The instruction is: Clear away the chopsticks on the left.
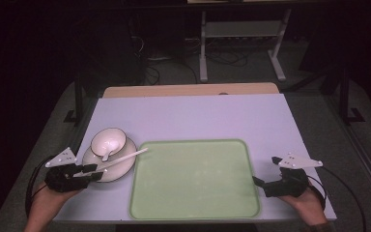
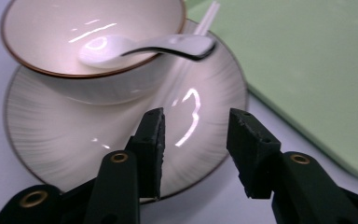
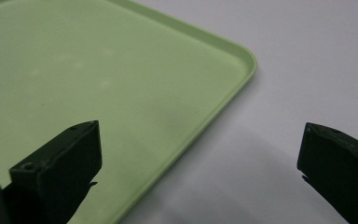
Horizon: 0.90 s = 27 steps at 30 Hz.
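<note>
At lower left of the high view: left gripper (image 1: 91,170) at the near rim of a round white ribbed saucer (image 1: 125,164), jaws parted and clamped on nothing. On that saucer, a cream ceramic bowl with a thin brown rim (image 1: 108,140), a white ceramic spoon (image 1: 106,154) resting inside it, and a pale thin stick like a chopstick (image 1: 125,158) lying across toward the flat pale-green plastic tray (image 1: 195,180) at centre. At lower right, right gripper (image 1: 259,183) just off the tray's right edge, jaws wide apart and empty.

Likely the step in hand: taking hold of the saucer's rim to shift the stacked crockery onto the tray. Best done by sliding one jaw under the lip and one over, closing firmly on the rim, then lifting level and slow, since bowl, spoon and stick ride loose. Worth bringing the right gripper across to steady the far side, or to hold the tray against sliding.

In the left gripper view, saucer (image 2: 74,140) close beyond the jaws, bowl (image 2: 93,42) cut off at the top, spoon (image 2: 144,49) handle overhanging. Hard to tell whether the jaws already touch the rim, or how far the stick reaches under the bowl. In the right gripper view, tray corner (image 3: 242,60) between the jaws on the white tabletop (image 3: 307,56).
</note>
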Each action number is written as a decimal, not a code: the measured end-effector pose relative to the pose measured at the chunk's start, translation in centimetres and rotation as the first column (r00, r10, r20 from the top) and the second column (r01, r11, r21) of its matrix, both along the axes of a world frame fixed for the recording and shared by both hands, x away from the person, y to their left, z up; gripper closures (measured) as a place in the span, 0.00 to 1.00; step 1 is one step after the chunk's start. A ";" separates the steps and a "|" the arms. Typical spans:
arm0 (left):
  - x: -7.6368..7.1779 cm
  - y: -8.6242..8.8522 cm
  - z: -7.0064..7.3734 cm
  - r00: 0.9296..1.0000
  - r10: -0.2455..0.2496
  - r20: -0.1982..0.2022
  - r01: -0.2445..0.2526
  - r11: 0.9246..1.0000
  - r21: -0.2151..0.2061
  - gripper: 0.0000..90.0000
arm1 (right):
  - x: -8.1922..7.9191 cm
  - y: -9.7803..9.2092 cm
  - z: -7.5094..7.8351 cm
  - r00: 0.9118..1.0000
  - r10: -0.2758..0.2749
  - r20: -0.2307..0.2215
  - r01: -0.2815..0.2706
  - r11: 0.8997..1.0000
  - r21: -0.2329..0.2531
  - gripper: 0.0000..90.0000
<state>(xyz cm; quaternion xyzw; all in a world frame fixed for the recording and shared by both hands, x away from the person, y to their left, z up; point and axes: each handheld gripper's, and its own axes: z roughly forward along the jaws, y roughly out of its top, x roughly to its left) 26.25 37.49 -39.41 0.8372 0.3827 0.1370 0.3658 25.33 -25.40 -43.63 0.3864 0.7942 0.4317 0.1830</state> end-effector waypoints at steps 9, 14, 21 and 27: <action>2.0 0.9 -1.3 0.999 -0.017 -0.036 0.018 1.000 0.022 0.55 | 0.1 -0.1 0.0 1.000 -0.002 0.000 0.002 1.000 0.003 0.00; 2.7 1.3 -1.8 0.999 -0.015 -0.050 0.016 1.000 0.010 0.57 | 0.1 -0.1 0.0 1.000 -0.007 0.001 0.007 1.000 0.002 0.00; 3.1 1.2 -2.4 0.997 -0.040 -0.067 0.041 0.999 0.021 0.57 | 0.1 -0.1 0.0 1.000 -0.008 0.003 0.008 1.000 0.003 0.00; 3.3 0.8 -2.6 0.997 -0.043 -0.071 0.046 0.998 0.040 0.63 | 0.1 -0.1 0.0 1.000 -0.008 0.003 0.008 1.000 0.002 0.00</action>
